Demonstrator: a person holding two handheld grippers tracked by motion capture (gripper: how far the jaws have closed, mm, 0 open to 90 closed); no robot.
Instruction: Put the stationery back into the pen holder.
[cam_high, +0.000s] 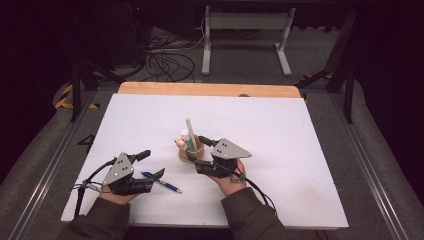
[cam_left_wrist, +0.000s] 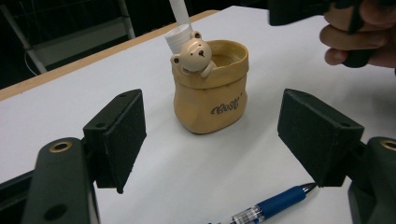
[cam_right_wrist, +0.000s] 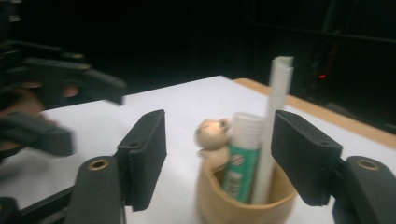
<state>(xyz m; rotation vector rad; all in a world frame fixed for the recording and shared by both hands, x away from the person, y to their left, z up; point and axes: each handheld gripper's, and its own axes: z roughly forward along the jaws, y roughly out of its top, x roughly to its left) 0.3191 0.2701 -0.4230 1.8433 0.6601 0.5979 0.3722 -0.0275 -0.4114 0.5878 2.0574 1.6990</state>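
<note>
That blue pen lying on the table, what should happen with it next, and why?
Probably the left gripper should come down and close on the blue pen. Its jaws stand open with nothing between them, right over the pen, which lies flat on the white table. The bear-shaped holder already has a glue stick and a white stick standing in it, so the pen seems next.

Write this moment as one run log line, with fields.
left gripper: open, over blue pen | right gripper: open, at bear holder | in holder: glue stick, white tube
</note>
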